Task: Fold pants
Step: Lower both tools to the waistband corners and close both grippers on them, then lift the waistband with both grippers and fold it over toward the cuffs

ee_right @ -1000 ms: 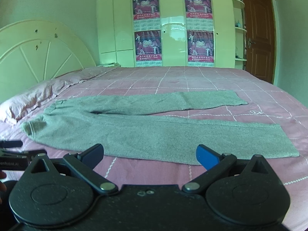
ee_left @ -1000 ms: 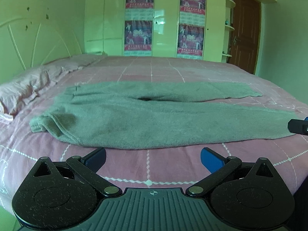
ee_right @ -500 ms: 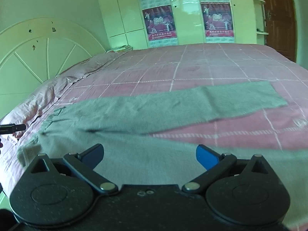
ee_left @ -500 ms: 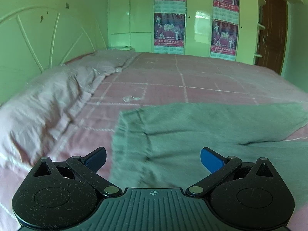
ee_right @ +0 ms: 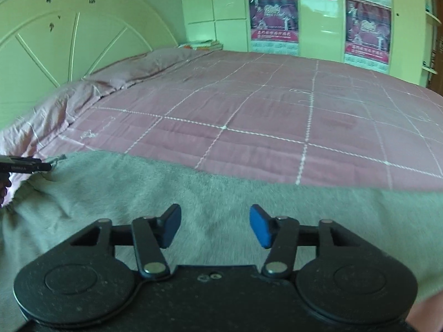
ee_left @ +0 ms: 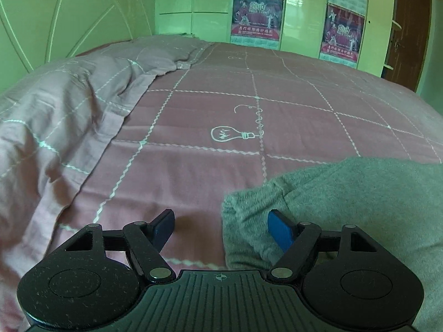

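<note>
Grey sweatpants (ee_left: 346, 202) lie on a pink bed. In the left wrist view their waistband corner sits at the lower right. My left gripper (ee_left: 223, 229) is open and low over the bed, straddling that corner's edge, with the right pad (ee_left: 279, 231) against the cloth. In the right wrist view the pants (ee_right: 193, 193) fill the lower half. My right gripper (ee_right: 214, 228) is open just above the far edge of the cloth. The left gripper's tip (ee_right: 27, 165) shows at the far left by the waistband.
The pink checked bedspread (ee_left: 249, 116) stretches ahead. Pink pillows (ee_left: 55, 105) lie to the left against a pale headboard (ee_right: 69, 36). Wardrobes with posters (ee_right: 274, 18) stand beyond the bed. A brown door (ee_left: 409, 36) is at the far right.
Both grippers have moved forward and down to the pants. The left went to the waistband corner, the right to the far edge. Both jaws have narrowed but stay open.
</note>
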`<state>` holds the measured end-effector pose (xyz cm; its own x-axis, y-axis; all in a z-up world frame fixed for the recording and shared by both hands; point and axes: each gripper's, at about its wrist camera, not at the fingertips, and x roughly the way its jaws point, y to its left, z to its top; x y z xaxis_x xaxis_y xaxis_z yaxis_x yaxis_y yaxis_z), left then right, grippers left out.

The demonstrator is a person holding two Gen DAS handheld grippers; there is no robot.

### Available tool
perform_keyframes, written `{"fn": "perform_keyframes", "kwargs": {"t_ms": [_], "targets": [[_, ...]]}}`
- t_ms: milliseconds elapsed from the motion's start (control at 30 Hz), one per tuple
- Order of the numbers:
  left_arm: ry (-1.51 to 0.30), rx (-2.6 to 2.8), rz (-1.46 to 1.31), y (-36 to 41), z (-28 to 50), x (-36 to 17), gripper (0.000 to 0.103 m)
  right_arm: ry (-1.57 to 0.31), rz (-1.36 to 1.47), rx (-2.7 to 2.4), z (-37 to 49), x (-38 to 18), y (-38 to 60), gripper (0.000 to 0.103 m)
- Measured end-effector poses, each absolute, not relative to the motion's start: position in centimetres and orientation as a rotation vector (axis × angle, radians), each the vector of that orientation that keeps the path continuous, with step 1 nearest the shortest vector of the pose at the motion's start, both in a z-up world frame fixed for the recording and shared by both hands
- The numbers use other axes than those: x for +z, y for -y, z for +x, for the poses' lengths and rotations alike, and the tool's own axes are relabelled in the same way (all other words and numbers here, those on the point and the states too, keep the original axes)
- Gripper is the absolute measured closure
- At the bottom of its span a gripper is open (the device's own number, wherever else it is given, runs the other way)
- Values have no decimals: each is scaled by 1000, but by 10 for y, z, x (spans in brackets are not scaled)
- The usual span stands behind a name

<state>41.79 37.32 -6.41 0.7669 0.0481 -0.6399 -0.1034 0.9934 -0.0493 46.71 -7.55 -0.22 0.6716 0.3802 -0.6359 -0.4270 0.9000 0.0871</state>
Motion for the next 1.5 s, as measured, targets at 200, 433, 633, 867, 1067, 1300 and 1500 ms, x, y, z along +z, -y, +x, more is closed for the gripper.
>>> {"fn": "perform_keyframes", "kwargs": {"t_ms": [200,433,633,867,1067,1300,1500], "targets": [[-722,-87,-21,-358,437,-63,53,-710,-214,563,521,-16,39,61],[-753,-157,41,-357,444,-59,51,-800,-435,658,563,-25,11,61],[-737,-147,17,-354,443,-73,51,-896,-479,700,579,-41,1,59],[-654,-151,-28,-365,430,-69,74,-869,-550,687,566,-31,0,103],[-476,-161,-12,-362,393,-30,85,-719,-554,667,521,17,15,103],[-257,-207,126,-341,282,24,85,-513,-675,665,394,74,44,103],[-343,-88,77,-322,181,2,67,-463,-817,628,254,18,50,52]]}}
